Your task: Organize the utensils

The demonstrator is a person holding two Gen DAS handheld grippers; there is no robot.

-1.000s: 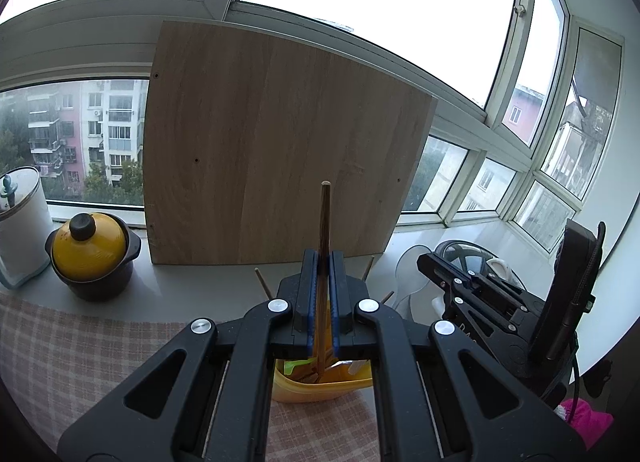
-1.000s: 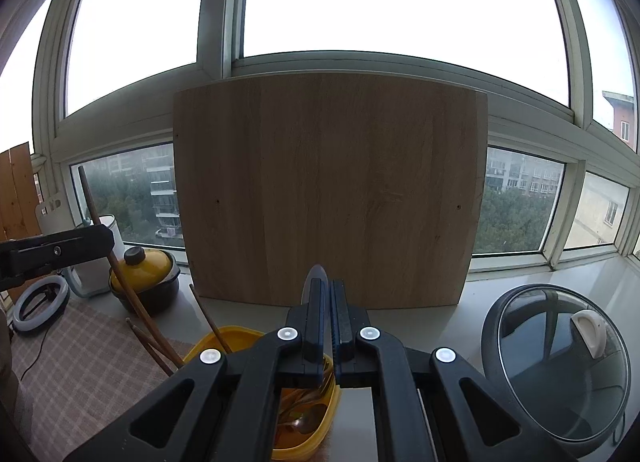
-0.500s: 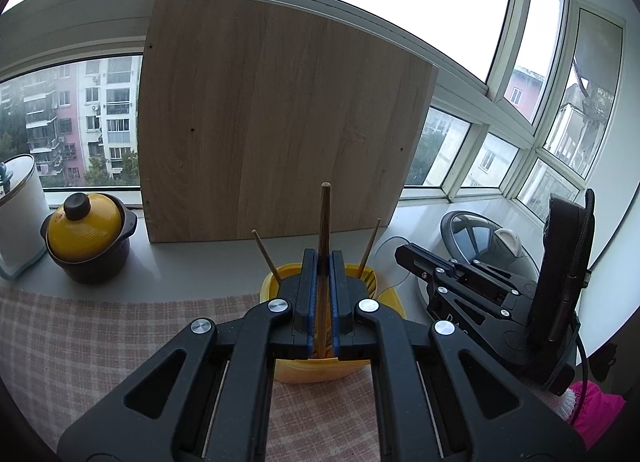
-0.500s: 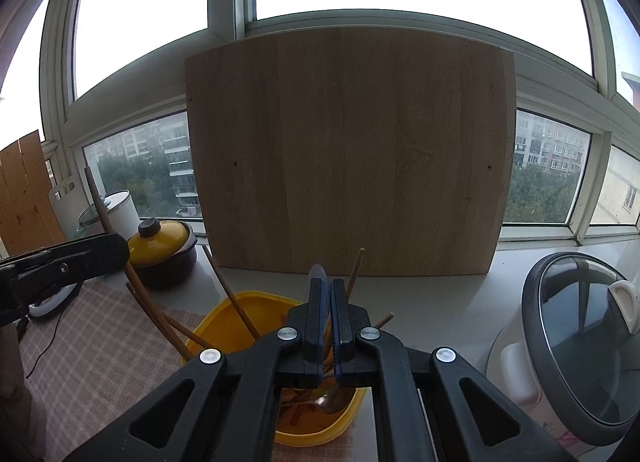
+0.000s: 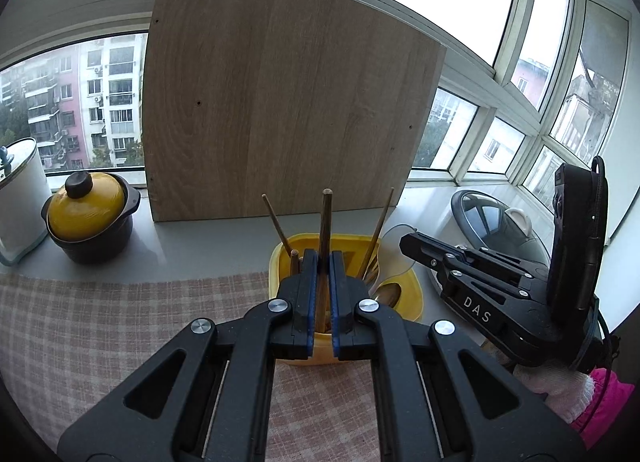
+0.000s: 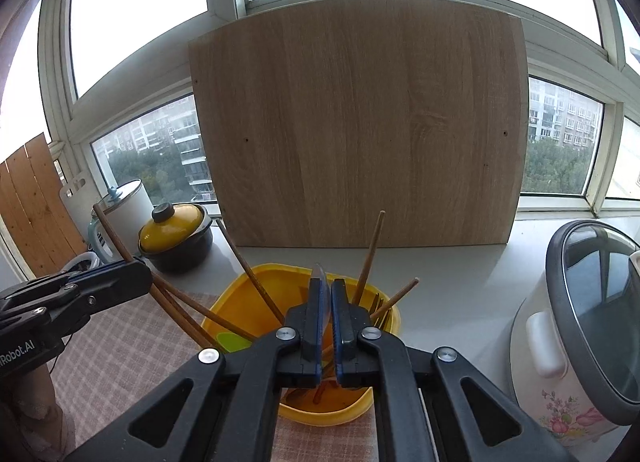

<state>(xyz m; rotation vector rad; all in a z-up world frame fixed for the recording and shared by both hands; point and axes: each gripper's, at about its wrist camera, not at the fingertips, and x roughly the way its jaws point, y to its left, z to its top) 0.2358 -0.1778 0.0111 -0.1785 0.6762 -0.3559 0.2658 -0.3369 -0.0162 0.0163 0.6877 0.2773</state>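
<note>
Left gripper (image 5: 323,294): my jaws are clamped on a wooden chopstick (image 5: 325,230), which stands upright with its lower end down inside the yellow tub (image 5: 414,294). I read this as the moment before release.
Right gripper (image 6: 325,318): jaws pinched on a thin pale utensil (image 6: 322,276). Only a rounded translucent tip shows above the pads (spoon or knife handle, I cannot tell which). It is poised over the same tub.
Why held so: gripping partway along the shaft keeps each piece vertical, so it should slide in end-first rather than fall across the rim.
Yellow tub: smooth glossy plastic with rounded corners; it sits on the worktop at the far edge of the checked cloth (image 5: 100,326). Several more chopsticks already lean against its walls, fanned outward, and a metal spoon bowl (image 5: 390,296) lies near its right side.
Chopsticks: slim round brown sticks with a matte grain.
Backdrop: a flat wood-grain board (image 5: 288,102) props against the window.
Bystanders: a yellow-lidded black pot (image 5: 90,218) and a glass-lidded rice cooker (image 6: 580,338), both well apart from the tub.
</note>
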